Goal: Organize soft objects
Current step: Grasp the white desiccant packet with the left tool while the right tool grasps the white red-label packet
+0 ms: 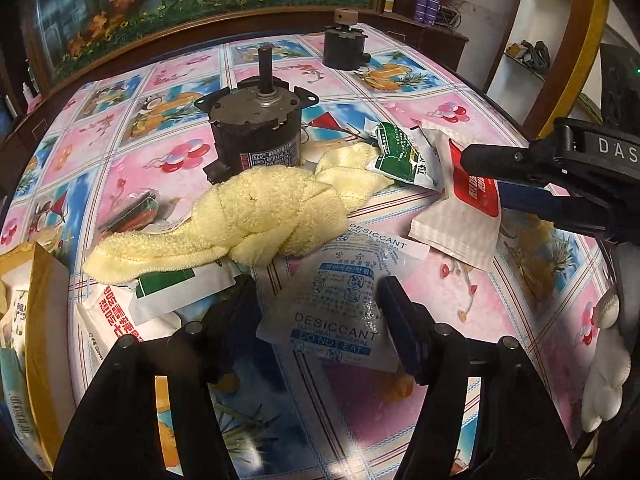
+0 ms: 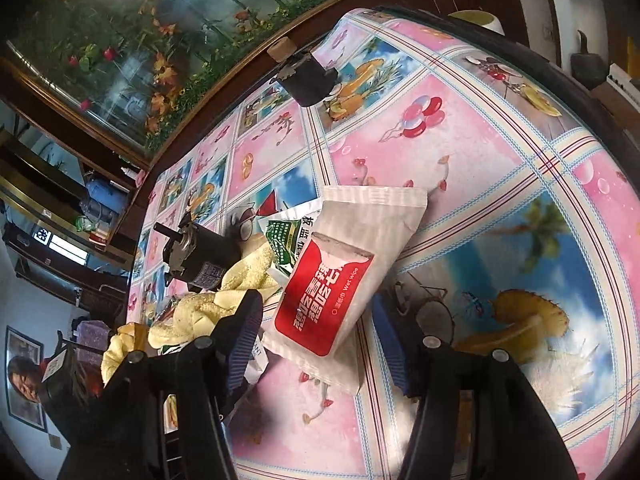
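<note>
A knotted yellow towel (image 1: 240, 216) lies mid-table; it also shows in the right wrist view (image 2: 208, 304). A white desiccant sachet (image 1: 340, 304) lies between the open fingers of my left gripper (image 1: 320, 312), flat on the table. A red-and-white wet wipe pack (image 2: 332, 276) lies between the open fingers of my right gripper (image 2: 320, 332); it also shows in the left wrist view (image 1: 464, 204), with the right gripper (image 1: 492, 176) over it. A green-and-white sachet (image 1: 400, 152) rests against the towel.
Two dark motors stand on the patterned tablecloth (image 1: 440, 280): a large one (image 1: 256, 132) behind the towel, a small one (image 1: 344, 44) at the back. A cardboard box (image 1: 36, 280) with packets is at left. More flat packets (image 1: 160, 300) lie under the towel's end.
</note>
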`<state>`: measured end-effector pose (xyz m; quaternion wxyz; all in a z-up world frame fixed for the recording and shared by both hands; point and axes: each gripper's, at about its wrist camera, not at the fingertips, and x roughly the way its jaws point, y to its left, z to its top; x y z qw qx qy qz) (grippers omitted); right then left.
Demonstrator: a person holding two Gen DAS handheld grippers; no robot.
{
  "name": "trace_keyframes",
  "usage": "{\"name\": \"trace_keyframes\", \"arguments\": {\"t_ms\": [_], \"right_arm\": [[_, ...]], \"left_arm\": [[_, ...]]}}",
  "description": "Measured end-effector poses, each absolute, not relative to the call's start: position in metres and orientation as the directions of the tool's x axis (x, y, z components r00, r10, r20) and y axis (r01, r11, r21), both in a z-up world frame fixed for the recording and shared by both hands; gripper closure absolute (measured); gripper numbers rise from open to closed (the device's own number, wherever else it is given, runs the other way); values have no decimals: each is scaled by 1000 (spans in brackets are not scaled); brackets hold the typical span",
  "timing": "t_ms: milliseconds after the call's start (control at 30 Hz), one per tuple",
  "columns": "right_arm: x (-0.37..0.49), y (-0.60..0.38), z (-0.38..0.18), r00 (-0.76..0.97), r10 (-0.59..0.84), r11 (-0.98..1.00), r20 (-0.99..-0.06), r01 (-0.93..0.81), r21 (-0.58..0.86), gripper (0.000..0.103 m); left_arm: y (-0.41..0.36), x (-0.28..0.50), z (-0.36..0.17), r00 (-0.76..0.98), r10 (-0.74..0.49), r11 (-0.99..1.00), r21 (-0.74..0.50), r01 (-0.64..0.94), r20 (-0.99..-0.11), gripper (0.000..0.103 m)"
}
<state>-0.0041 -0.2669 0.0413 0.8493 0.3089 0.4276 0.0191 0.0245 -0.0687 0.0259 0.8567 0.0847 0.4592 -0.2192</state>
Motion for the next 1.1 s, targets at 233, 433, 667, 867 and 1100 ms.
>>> {"name": "trace_keyframes", "arguments": {"t_ms": [233, 433, 667, 867, 1100], "right_arm": [[9, -257, 37, 601, 204, 854, -772, 277, 441, 43], [14, -252, 33, 589, 177, 873, -789, 276, 402, 43], [0, -251, 38, 618, 199, 884, -760, 221, 411, 59], [-25, -261, 44, 642, 229, 863, -732, 214, 458, 60], [-54, -267, 55, 673, 266, 842, -690, 185, 506, 60]], "left_arm": [[-75, 26, 25, 536, -264, 893, 7, 451, -802, 32], [-84, 26, 18, 507, -280, 880, -7, 475, -815, 44], [-75, 20, 23, 474, -354, 881, -118, 458, -806, 84], [-55, 2, 34, 474, -410, 882, -206, 424, -779, 85], [-3, -41, 65, 530, -508, 859, -350, 374, -679, 85]]}}
